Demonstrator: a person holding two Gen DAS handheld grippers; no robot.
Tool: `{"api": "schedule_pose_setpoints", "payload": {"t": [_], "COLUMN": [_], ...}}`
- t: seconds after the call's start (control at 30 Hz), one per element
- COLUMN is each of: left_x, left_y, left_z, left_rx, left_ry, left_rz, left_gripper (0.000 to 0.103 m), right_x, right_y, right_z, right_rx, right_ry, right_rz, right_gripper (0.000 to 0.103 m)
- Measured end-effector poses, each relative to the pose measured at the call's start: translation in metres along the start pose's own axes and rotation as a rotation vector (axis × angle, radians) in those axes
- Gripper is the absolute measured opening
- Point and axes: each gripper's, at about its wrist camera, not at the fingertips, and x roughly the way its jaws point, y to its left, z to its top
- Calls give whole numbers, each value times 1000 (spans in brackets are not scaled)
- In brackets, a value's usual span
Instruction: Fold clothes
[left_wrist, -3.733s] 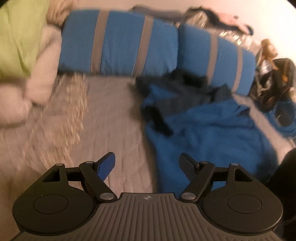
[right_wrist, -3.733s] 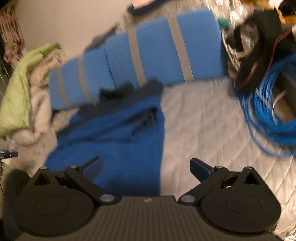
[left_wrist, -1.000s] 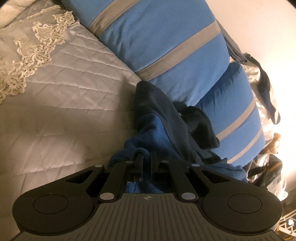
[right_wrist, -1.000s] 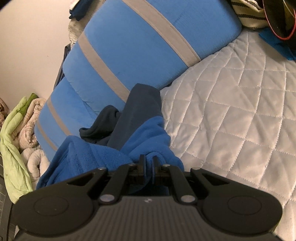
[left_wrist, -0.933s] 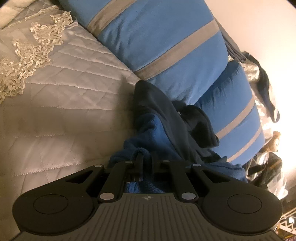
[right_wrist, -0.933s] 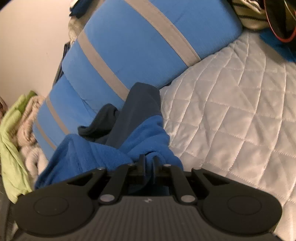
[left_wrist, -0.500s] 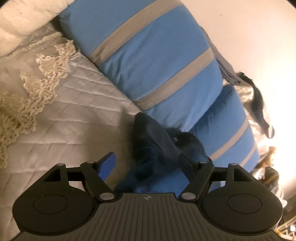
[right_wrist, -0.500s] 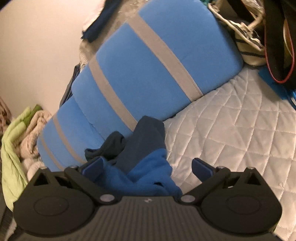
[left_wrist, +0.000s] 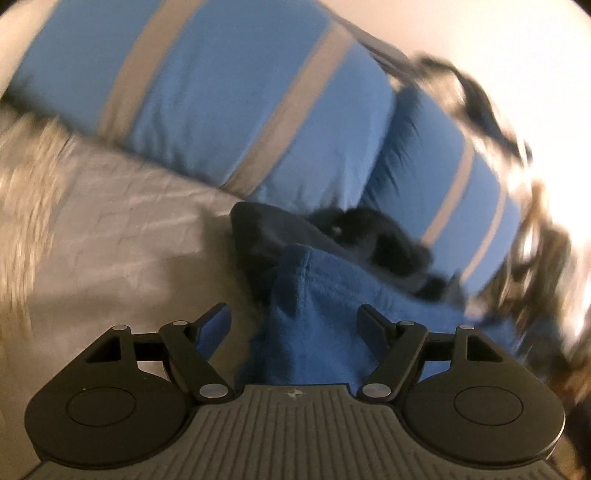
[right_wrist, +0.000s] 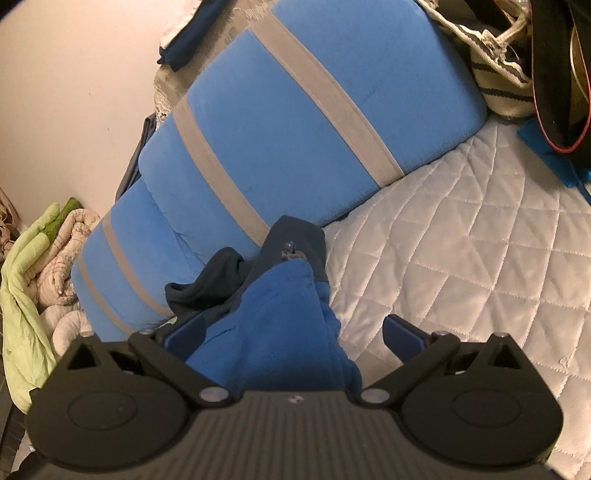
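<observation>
While both stand open, blue fleece (left_wrist: 314, 325) between left gripper (left_wrist: 295, 325), right gripper (right_wrist: 295, 332) jaws, unpinched.

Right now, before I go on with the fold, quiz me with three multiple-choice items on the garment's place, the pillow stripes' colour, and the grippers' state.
1. Where does the blue fleece garment lie?
A. on the quilted bed cover, its dark collar end against the striped pillows
B. on the floor
C. on a hanger

2. What colour are the pillows' stripes?
A. red
B. grey
C. black

3. How do the left gripper and right gripper stand?
A. both shut on the garment
B. only the left shut
C. both open, fleece between the fingers but unpressed

Answers: 1 A, the collar meets the pillows' base; 2 B, grey bands cross the blue; 3 C, the fingers stand clear of the cloth.
</observation>
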Motion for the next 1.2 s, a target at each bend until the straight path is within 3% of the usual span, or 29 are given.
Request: {"api": "schedule_pose_setpoints", "payload": {"t": [0.47, 0.6, 0.73, 0.87, 1.03, 1.2], "left_x": [49, 52, 52, 47, 44, 45], "left_y": [-13, -6, 2, -2, -10, -29], "left_z": [19, 23, 24, 24, 26, 28], "left_rx": [232, 206, 183, 192, 231, 320], "left_ry": [78, 78, 80, 71, 77, 106], "left_rz": [-94, -116, -103, -98, -78, -34], "left_gripper": [73, 59, 37, 31, 32, 47], "right_x": [7, 8, 8, 8, 7, 7], "right_y": [-14, -17, -19, -21, -24, -27], "right_z": [0, -1, -1, 0, -1, -3], "right_rx": [9, 16, 22, 24, 33, 46], "right_ry": [23, 25, 24, 20, 20, 26], "right_rz": [-38, -31, -27, -31, -33, -42], "right_gripper": [102, 102, 102, 102, 102, 102]}}
